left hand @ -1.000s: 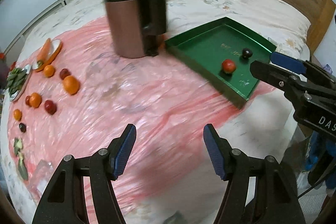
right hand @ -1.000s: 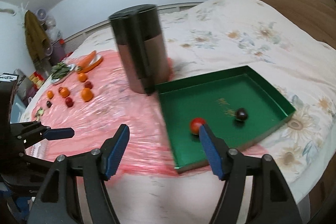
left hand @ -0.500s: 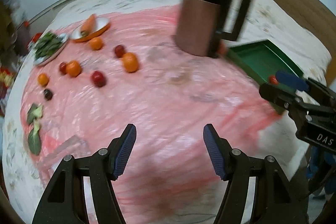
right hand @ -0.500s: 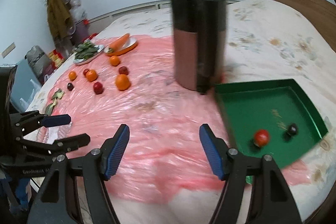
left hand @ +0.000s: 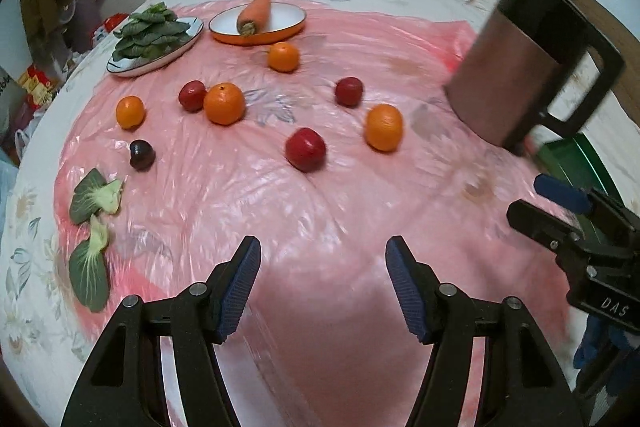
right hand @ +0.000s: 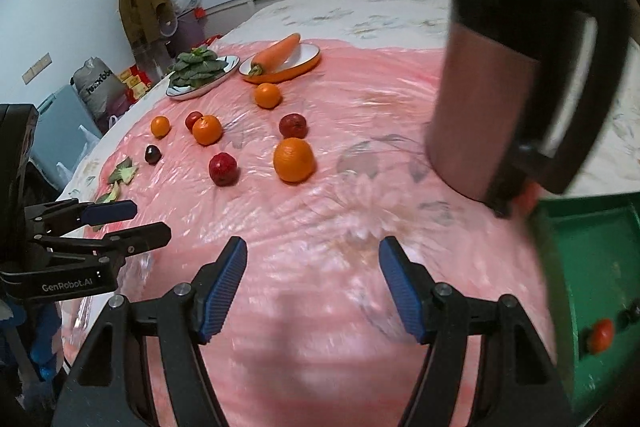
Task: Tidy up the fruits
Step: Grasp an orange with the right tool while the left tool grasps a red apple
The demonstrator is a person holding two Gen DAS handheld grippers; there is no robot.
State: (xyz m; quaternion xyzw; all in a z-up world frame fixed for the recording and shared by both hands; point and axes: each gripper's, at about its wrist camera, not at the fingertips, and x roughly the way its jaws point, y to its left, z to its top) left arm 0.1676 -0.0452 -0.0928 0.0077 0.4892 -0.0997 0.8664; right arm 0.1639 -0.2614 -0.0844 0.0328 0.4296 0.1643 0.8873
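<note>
Hovering over the near part of a pink plastic sheet (left hand: 320, 211) spread on a bed, the left gripper (left hand: 323, 285) has its blue-padded jaws standing apart with nothing between them. The right gripper (right hand: 313, 281) is likewise spread wide and empty above the same sheet.

Fruit lies loose on the sheet ahead of both grippers. Four oranges are present: the large orange (left hand: 384, 127) nearest the centre, a second orange (left hand: 224, 103), a small orange (left hand: 129, 112) at the left, and a far orange (left hand: 283, 57) just in front of the orange-rimmed dish (left hand: 294, 23). A red apple (left hand: 305, 149) sits near the large orange; two smaller red fruits (left hand: 349, 91) lie further back, one touching the second orange. A dark plum (left hand: 142, 155) rests near the left edge.

A carrot (left hand: 254, 12) lies in the dish; a plate of greens (left hand: 154, 39) stands beside it. Loose leaves (left hand: 96, 195) lie at the left edge.

A copper and black jug (right hand: 508, 95) stands at the right, touching or just beside the green tray (right hand: 592, 259). The tray holds a red fruit (right hand: 601, 335) and what appears to be a dark one, blurred at the frame edge.
</note>
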